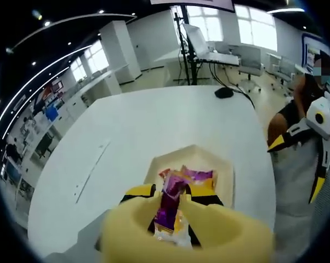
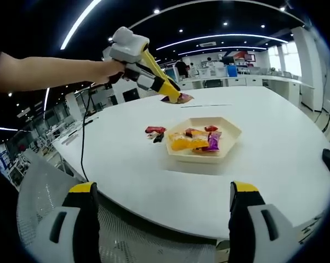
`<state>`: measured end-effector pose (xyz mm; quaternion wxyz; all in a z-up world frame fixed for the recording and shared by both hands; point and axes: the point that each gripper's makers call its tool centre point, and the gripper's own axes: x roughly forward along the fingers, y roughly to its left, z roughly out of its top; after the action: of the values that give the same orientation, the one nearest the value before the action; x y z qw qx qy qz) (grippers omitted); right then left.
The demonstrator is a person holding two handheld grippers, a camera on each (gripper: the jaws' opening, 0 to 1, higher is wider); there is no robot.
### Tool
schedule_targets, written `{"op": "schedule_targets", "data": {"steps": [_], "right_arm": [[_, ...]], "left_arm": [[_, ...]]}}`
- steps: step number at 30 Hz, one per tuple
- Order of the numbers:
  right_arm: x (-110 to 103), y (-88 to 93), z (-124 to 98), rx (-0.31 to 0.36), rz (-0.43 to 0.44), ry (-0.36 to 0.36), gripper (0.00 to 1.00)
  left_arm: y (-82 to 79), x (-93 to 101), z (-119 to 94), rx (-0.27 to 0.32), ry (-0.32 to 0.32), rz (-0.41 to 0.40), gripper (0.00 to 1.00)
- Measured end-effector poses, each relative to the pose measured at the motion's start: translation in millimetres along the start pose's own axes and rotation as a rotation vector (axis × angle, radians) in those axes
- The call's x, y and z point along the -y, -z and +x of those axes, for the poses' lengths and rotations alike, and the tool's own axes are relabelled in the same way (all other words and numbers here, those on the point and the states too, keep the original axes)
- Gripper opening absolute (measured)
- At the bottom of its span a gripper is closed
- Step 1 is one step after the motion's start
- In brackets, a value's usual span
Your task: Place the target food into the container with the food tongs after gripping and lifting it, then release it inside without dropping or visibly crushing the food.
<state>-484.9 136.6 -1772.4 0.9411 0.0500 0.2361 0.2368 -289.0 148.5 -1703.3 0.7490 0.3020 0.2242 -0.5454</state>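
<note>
My left arm reaches out straight and level across the right gripper view, bare forearm extended, hand wrapped around the left gripper [image 2: 173, 96], which slopes downward over the round white table [image 2: 274, 164]. That gripper works a pair of yellow plastic food tongs [image 1: 181, 233], whose tips are pressed together on a purple foil-wrapped snack packet [image 1: 169, 204]. In the left gripper view the packet stands upright between the tong arms, lifted off the table, with the shallow cream-coloured hexagonal tray [image 1: 222, 167] lying below and just beyond it. In the right gripper view the pinched packet hangs at the tong tips, above the table surface and well behind the tray [image 2: 231, 137].

The tray already holds several wrapped snacks: an orange packet [image 2: 187, 142], a purple one [image 2: 212, 141] and a small red one [image 2: 211, 129]. Two more red wrapped snacks [image 2: 154, 131] lie on the table just beside the tray's left edge.

My right gripper [image 2: 162, 219] is held low at the near edge of the table, its two black jaws with yellow tips spread wide apart with nothing between them. Seen from the left gripper view, it sits raised in front of my body at the far right [image 1: 318, 145].
</note>
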Motion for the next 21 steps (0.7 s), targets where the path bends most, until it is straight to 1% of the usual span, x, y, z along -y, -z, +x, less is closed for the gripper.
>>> {"op": "schedule_targets", "data": {"steps": [10,13,21], "right_arm": [[-1,-0.4,0,0.004,0.001,-0.003,1.0],[-1,-0.5,0,0.004,0.003,-0.005,1.0],[-1,-0.7,0,0.006,0.004,-0.008,1.0]], "left_arm": [[-17.7,5.5,12,0.016,0.011,0.012,0.18],[-22.5,6.5,15,0.023,0.015,0.003,0.18],[-23.1,7.9,19,0.016,0.021,0.008,0.18]]}}
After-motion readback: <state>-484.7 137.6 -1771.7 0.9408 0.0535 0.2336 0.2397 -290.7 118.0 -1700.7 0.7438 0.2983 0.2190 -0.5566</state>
